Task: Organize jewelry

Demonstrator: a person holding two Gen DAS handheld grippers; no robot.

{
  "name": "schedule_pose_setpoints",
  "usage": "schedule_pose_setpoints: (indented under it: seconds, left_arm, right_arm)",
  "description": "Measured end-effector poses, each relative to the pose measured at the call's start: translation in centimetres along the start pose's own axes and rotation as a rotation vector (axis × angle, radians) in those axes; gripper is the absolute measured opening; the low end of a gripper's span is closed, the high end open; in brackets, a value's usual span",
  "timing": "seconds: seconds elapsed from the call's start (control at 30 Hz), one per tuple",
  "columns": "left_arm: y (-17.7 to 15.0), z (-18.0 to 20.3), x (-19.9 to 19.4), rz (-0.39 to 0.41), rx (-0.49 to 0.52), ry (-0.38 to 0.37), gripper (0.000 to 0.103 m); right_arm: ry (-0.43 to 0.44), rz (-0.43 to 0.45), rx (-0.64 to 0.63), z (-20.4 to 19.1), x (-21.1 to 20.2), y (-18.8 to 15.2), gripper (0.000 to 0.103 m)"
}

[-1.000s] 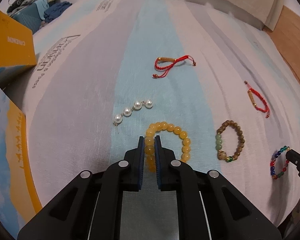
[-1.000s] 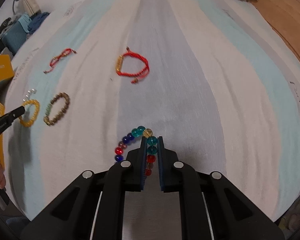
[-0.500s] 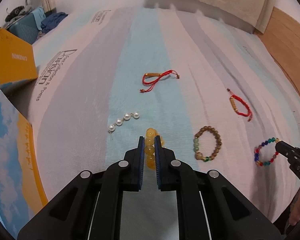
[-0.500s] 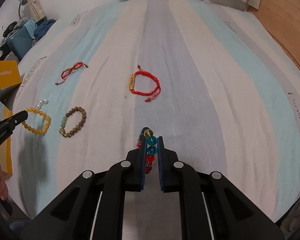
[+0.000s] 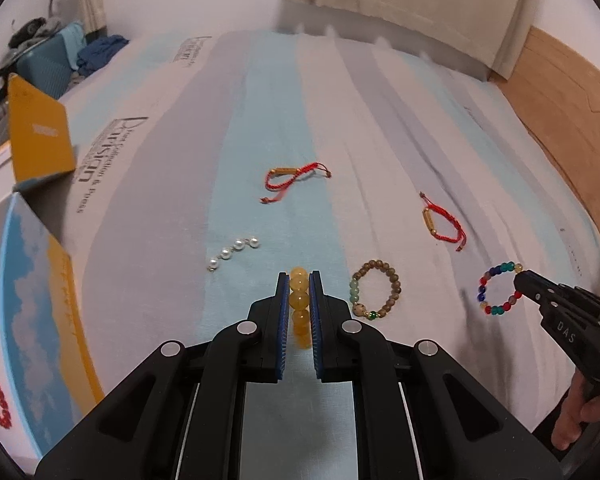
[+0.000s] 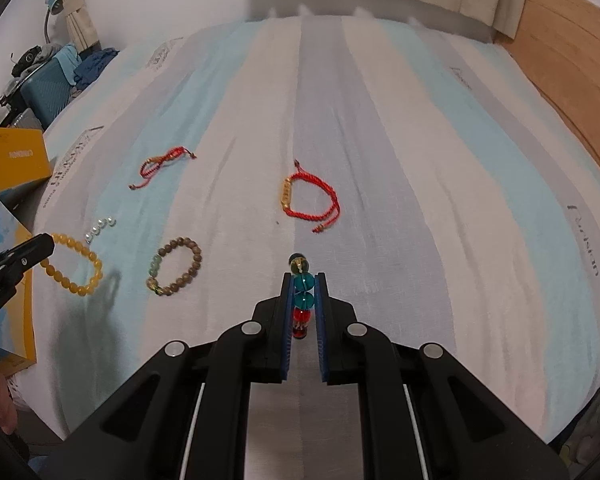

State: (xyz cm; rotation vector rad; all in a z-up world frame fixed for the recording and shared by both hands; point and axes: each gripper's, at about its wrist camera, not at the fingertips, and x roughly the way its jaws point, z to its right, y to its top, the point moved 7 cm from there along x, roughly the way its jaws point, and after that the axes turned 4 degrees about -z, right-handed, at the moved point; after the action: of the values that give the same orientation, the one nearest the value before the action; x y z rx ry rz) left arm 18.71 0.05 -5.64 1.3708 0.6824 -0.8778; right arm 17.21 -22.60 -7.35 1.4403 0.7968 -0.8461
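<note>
- Left claw (image 5: pixel 299 280) is pinching the amber-yellow round-bead bracelet (image 5: pixel 299 300), beads stacked edge-on between the blue pads, the loop hanging clear above the striped bedsheet (image 5: pixel 340 120).
- Right claw (image 6: pixel 303 280) is nipped onto the multicoloured glass-bead bracelet (image 6: pixel 302 292): teal and red beads sit in the gap, one amber bead pokes out past the tips.
- The risk, as I judge it: round beads gripped only by their sides could roll out on any quick swing, and the loop drops back onto the bed.
- Taking the brown wooden-bead bracelet (image 5: pixel 376 294) as landmark: it lies between the two claws, the red cord bracelets (image 5: pixel 296 176) beyond it, the short pearl strand (image 5: pixel 232 252) to its left.
- Blue-and-yellow cardboard box (image 5: pixel 40 300) sits further left, probably the destination; a swinging loop could snag its rim.
</note>
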Motion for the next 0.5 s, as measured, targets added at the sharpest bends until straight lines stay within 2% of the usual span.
schedule_pose_setpoints:
  seconds: [0.5]
  left_arm:
    - [0.1, -2.3, -2.5, 0.026, -0.009, 0.049, 0.009]
  right_arm:
    - [-0.014, 0.054, -0.043, -4.6, -2.5, 1.7, 0.009]
